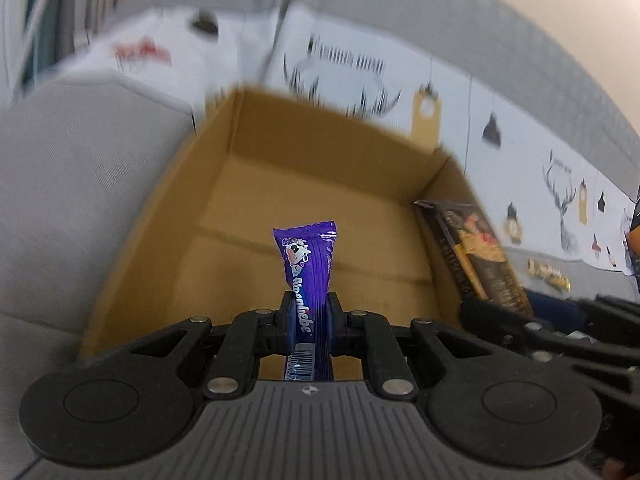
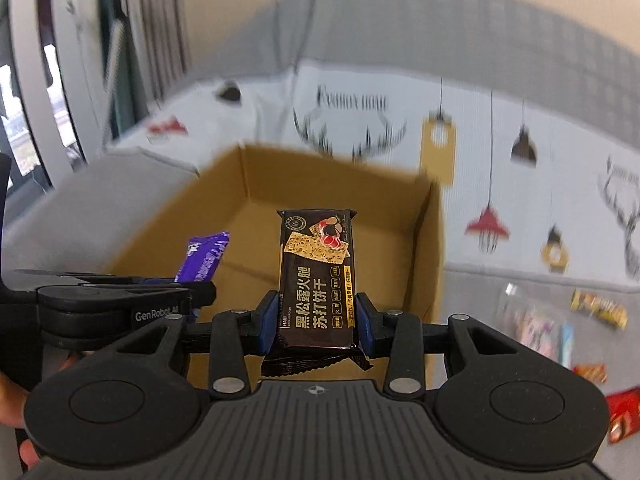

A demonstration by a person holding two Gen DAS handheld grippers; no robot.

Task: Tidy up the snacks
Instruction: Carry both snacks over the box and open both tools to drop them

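Observation:
My left gripper (image 1: pixel 310 320) is shut on a purple Alpenliebe candy stick (image 1: pixel 308 264), which points forward over the open cardboard box (image 1: pixel 168 216). Over the same box, my right gripper (image 2: pixel 316 322) is shut on a black cracker packet (image 2: pixel 316 276) with gold print. In the left wrist view the cracker packet (image 1: pixel 476 252) hangs by the box's right wall, with the right gripper (image 1: pixel 532 328) behind it. The right wrist view shows the purple candy stick (image 2: pixel 204 258) and the left gripper (image 2: pixel 120 300) at the left. The box's inside looks bare.
The box (image 2: pixel 428 240) sits on a grey sofa seat (image 1: pixel 80 168) against white cushions (image 2: pixel 500 136) printed with antlers and lamps. Several loose snack packets (image 2: pixel 600 308) lie on the seat right of the box, among them a red one (image 2: pixel 624 412). A hand shows at the lower left.

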